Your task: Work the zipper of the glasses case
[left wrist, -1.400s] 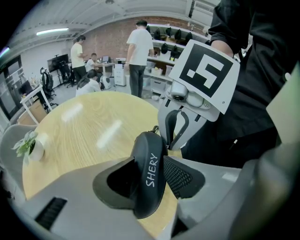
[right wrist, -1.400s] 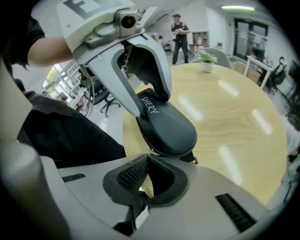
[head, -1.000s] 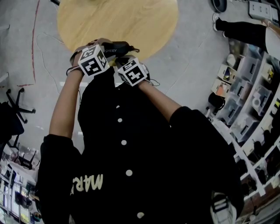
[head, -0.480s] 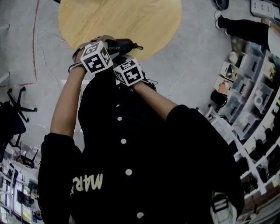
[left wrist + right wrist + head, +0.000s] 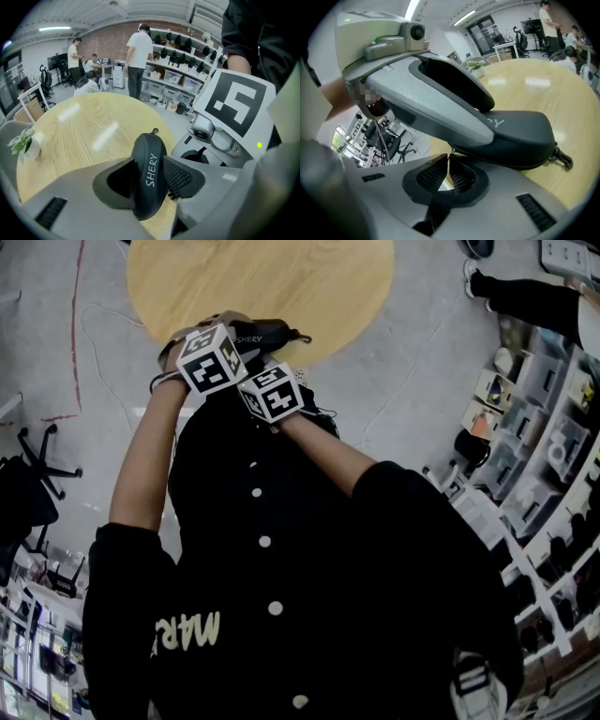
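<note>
A black glasses case (image 5: 265, 333) is seen at the near edge of a round wooden worktop (image 5: 281, 277), in the upper middle of the head view. It is clamped by the left tool (image 5: 151, 185). In the left gripper view the case, lettered SHERY in white, is stood on edge between the two dark pads, and both pads are pressed against its sides. Whether the case rests on the worktop or is held just above it cannot be told.

The right tool (image 5: 447, 168) is placed just beside the left one, to its lower right in the head view, with the two marker cubes (image 5: 211, 360) close together. In the right gripper view its jaws are closed together. Their tips are set against the zipper seam (image 5: 497, 159) along the lower side of the case, where a small metal piece (image 5: 451, 150) is seen. Whether that piece is pinched cannot be told. A small tab (image 5: 562, 159) is seen at the case's far end, at the right of that view.

A potted plant (image 5: 23, 143) is seen on the worktop at the left edge of the left gripper view.
</note>
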`<state>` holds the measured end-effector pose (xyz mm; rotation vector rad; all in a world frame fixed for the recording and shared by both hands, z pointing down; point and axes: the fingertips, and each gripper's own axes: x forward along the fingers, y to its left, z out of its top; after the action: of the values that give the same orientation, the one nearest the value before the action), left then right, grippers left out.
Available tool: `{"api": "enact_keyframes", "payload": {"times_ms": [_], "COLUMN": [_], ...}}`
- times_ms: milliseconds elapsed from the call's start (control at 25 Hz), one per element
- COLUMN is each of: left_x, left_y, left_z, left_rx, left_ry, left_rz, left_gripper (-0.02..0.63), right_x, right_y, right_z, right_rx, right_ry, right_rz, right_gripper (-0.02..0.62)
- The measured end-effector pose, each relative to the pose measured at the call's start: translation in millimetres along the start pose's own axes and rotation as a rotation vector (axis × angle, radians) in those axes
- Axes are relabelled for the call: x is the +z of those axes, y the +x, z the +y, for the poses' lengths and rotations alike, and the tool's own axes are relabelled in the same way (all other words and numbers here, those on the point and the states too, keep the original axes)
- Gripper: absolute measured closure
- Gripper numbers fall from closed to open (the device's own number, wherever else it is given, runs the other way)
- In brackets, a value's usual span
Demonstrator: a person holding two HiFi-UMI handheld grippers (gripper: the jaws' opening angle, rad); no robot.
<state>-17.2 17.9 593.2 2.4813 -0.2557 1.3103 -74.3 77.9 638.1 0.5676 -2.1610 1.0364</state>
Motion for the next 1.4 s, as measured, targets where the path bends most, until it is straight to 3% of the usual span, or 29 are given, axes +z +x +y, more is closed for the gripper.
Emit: {"api": "enact_keyframes", "payload": {"times_ms": [320, 480, 720, 920, 1040, 1240, 1400], "left_x": [1.1, 4.3, 10.2, 3.3, -6.1, -25.3, -48.7], "left_y": [1.0, 0.7, -6.3, -21.9, -33.5, -45.5, -40.2], "left_z": [-3.2, -5.4, -7.7, -9.0, -12.6, -15.0, -28.0], "left_rx": [0.011, 0.031, 0.140, 0.258, 0.348, 0.507, 0.547], "left_ry": [-0.003, -0.032, -0.151, -0.268, -0.354, -0.550, -0.638], "left_rz": [-0.001, -0.034, -0.108, -0.181, -0.216, -0.304, -0.296], "left_gripper": [0.417, 0.417, 0.413, 0.413, 0.413, 0.413, 0.413], "right_x": [-5.5, -17.7, -36.1, -2.1, 24.9, 47.9, 42.9], "right_y": [0.5, -8.3, -67.1, -105.8, -107.0, -83.7, -65.2], "right_z": [2.6, 5.1, -7.5, -31.2, -37.9, -33.3, -22.3], "right_rx": [0.049, 0.100, 0.183, 0.142, 0.097, 0.090, 0.128], "right_ry": [-0.004, -0.112, -0.353, -0.521, -0.656, -0.858, -0.930], "right_rz": [0.016, 0.098, 0.210, 0.126, 0.102, 0.152, 0.224], "right_gripper": [0.579, 0.503, 0.482, 0.480, 0.455, 0.434, 0.432]}}
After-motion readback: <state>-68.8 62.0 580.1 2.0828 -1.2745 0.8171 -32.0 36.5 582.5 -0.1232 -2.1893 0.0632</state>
